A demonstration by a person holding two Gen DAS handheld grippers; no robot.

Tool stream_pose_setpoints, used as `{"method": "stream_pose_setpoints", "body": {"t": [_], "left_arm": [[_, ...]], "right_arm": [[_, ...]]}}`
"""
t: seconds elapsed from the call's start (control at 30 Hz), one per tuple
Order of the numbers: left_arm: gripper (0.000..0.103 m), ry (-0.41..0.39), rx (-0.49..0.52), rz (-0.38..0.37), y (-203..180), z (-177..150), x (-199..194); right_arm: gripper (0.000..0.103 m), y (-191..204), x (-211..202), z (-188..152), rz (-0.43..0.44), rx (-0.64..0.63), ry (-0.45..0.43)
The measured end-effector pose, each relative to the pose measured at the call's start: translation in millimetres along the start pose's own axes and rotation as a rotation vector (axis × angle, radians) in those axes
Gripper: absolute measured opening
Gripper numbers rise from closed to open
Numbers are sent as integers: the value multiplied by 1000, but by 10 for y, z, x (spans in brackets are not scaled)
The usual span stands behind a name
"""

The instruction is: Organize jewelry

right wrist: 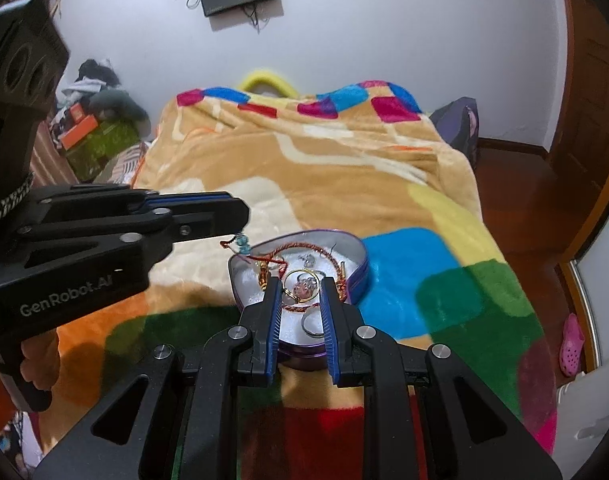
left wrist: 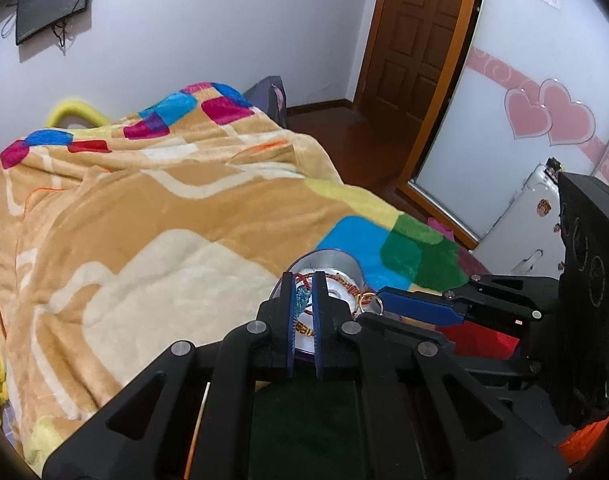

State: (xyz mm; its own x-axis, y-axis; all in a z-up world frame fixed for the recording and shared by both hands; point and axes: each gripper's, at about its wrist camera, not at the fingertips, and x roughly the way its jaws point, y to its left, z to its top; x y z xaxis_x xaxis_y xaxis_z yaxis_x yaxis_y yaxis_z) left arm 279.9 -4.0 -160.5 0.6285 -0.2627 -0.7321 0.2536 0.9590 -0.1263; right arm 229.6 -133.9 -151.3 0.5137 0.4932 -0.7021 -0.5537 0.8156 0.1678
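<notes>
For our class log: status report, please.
Left tool shut on blue bead bracelet. Right tool open around gold ring, over heart tin. Nothing blocking.

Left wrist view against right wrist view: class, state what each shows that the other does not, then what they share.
Only the left wrist view: pink heart decals on the sliding door, and the blue beaded piece pinched between the left gripper fingers. Only the right wrist view: the heart-shaped tin seen from above, a gold ring between the open right gripper fingers. Both: the patchwork blanket.
</notes>
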Motion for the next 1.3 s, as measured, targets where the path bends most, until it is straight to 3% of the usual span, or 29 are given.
{"method": "stream_pose_setpoints", "body": {"t": [0.37,0.63,0.77,0.83,1.1,1.3], "left_arm": [[6,36,-20,-21,62,-63,119],[6,21,-2,-2,36,-85,-23],[7,-4,-6,11,41,-73,-163],[8,-20,-14,17,48,-59,-248],[8,-135,-26,53,-6,-8,-781],[8,-282,-37,68,-145,31,-1396]], "right_arm": [[17,25,112,4,2,-17,42],[18,39,131,42,2,-17,74],[29,50,66,59,-16,-20,53],[29,54,19,71,-19,-16,43],[29,133,-423,182,-37,-23,-58],[29,291,-1165,288,-73,-42,-261]]}}
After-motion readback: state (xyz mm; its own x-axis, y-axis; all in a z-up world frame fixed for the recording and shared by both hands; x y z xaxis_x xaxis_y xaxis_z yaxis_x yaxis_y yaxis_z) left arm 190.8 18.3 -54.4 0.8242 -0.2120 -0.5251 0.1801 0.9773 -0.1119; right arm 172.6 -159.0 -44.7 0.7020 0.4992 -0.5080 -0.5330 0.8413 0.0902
